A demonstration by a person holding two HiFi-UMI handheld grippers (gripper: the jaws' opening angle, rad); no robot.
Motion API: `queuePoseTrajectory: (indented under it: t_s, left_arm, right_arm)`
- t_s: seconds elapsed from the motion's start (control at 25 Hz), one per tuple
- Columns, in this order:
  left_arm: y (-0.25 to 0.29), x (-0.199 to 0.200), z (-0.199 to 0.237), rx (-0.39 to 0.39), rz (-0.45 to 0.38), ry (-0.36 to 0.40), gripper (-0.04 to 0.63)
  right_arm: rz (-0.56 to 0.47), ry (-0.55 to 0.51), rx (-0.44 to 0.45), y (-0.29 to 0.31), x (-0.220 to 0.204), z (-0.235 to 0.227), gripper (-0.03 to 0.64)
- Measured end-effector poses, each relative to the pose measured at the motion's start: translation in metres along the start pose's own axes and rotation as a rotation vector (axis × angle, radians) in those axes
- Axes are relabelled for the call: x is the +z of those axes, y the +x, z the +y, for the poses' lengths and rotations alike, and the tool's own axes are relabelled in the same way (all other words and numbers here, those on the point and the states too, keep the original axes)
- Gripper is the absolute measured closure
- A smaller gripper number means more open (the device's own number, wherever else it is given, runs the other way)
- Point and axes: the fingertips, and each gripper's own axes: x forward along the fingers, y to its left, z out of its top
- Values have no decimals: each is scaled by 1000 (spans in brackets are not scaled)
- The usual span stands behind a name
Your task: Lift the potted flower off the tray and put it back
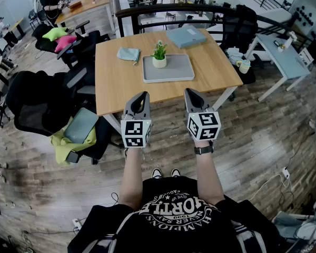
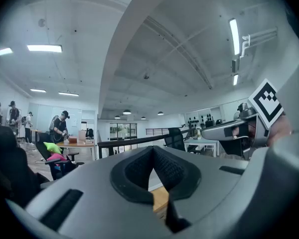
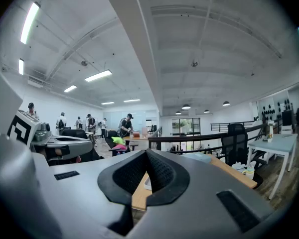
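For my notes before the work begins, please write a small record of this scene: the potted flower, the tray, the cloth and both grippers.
table: wooden table
tray: grey tray, flat on the table
potted flower: potted flower in a white pot, upright on the tray, far left part
cloth: blue cloth, left of the tray, apart from it
left gripper: left gripper shut, empty, by the table's near edge
right gripper: right gripper shut, empty, beside the left one
task: flower not yet lifted
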Motion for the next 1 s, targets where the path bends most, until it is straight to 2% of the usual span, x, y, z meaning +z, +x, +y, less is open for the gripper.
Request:
queuePoseTrajectory:
  t_s: [0.44, 0.8, 1.0]
  left_arm:
    - [-4, -21, 33, 5, 26, -21, 577]
    - [7, -32, 31, -16, 33, -71, 577]
    - [28, -38, 37, 2, 43, -68, 577]
  right_arm:
    - [17, 8, -2, 19, -17, 23, 601]
    - [60, 45, 11, 34, -44, 18, 601]
    - [44, 71, 37, 59, -39, 8, 601]
